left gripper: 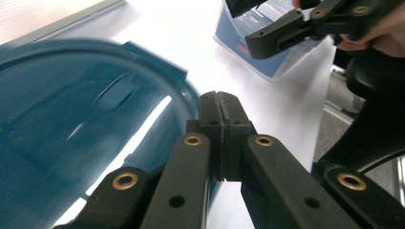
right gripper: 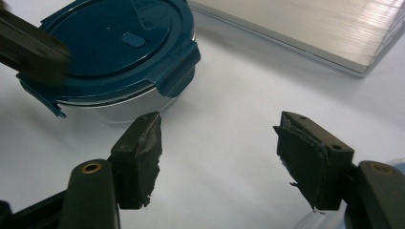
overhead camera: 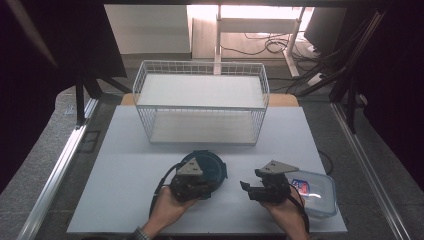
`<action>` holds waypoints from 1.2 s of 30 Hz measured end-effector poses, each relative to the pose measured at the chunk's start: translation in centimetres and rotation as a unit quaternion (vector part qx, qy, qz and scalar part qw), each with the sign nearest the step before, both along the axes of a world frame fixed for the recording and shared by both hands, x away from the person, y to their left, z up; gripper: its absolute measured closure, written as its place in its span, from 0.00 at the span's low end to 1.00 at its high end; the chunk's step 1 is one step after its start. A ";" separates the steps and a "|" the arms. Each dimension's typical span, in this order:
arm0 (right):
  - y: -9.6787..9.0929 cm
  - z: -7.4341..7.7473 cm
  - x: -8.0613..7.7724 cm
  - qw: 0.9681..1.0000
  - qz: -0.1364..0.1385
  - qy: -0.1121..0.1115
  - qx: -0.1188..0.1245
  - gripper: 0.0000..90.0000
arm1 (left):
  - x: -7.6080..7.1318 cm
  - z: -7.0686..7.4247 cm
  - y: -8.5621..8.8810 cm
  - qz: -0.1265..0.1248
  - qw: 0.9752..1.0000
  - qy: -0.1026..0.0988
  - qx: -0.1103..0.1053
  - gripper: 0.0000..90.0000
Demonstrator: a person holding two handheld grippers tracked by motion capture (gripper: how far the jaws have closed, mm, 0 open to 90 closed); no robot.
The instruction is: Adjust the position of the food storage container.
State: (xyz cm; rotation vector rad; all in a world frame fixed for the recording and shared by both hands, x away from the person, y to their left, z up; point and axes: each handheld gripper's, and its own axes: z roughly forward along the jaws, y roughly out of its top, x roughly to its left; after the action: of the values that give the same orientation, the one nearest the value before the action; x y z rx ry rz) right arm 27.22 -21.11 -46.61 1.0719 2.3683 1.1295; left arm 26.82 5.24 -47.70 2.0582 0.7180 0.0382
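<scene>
Here, left gripper over teal-lidded container

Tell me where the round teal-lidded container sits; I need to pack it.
In the high view, the round teal-lidded container sits on the white table at front centre, under the left tool, just before the white wire basket.

Round container with a teal lid, upright on the white desk

The round clear-walled container with a teal snap-on lid stands closed near the desk's front edge, at about six o'clock from the middle; its side clips are folded down and a small oval tab sits mid-lid.
</scene>
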 end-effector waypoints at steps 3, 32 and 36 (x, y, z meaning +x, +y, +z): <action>-0.4 0.0 0.0 1.000 -0.004 0.000 0.001 0.35 | 0.3 -0.1 -1.9 -0.004 1.000 0.000 0.019 1.00; -0.3 -0.5 0.3 1.000 0.002 0.009 -0.009 0.33 | 5.5 0.7 -4.3 0.058 0.990 -0.016 0.129 1.00; -0.6 -0.3 0.2 1.000 -0.001 0.008 -0.006 0.33 | 6.5 0.3 -4.1 0.059 0.990 0.005 0.129 1.00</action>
State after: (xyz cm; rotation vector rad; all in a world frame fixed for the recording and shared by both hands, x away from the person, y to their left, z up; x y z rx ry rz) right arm 27.47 -21.67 -46.93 1.0833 2.3826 1.1091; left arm 33.34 1.14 -47.45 2.2602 0.8781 0.1972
